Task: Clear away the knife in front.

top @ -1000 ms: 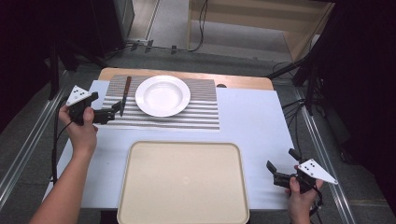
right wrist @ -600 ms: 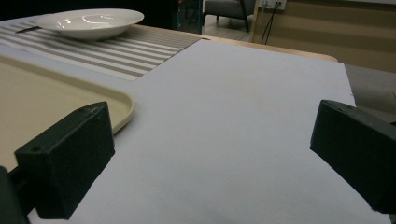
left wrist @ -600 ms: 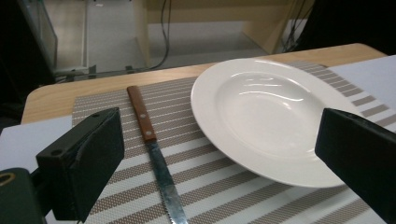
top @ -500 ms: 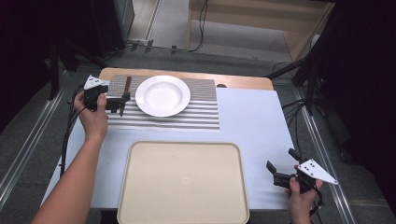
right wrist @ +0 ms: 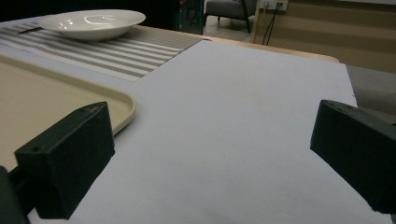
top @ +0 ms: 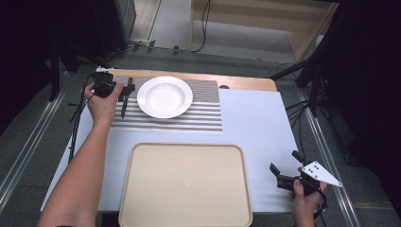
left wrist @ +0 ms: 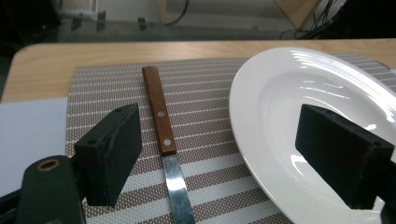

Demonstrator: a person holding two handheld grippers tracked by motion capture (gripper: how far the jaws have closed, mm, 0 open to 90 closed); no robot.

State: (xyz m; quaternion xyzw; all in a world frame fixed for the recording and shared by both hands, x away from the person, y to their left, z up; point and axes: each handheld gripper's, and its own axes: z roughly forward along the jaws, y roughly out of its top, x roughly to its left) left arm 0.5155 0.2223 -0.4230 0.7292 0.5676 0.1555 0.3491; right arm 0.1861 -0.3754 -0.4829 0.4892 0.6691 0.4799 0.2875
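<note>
Left tool (left wrist: 219, 154) jaws wide, just been closing, straddling knife (left wrist: 161, 121) on striped mat (left wrist: 205, 98); white plate (left wrist: 317, 107) beside, empty; beige tray (top: 185, 184) empty.

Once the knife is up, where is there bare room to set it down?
The beige tray is bare throughout. The white table cover is free between the striped placemat and the right hand-held gripper. It is crowded where the knife lies close beside the plate, under the left hand-held gripper.

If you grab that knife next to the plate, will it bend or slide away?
The knife probably stays stiff: a metal blade riveted to a wooden handle. It lies flat on the woven striped placemat, so it likely won't roll, though the shiny blade may be slippery; the handle looks like the easier part to grab.
</note>
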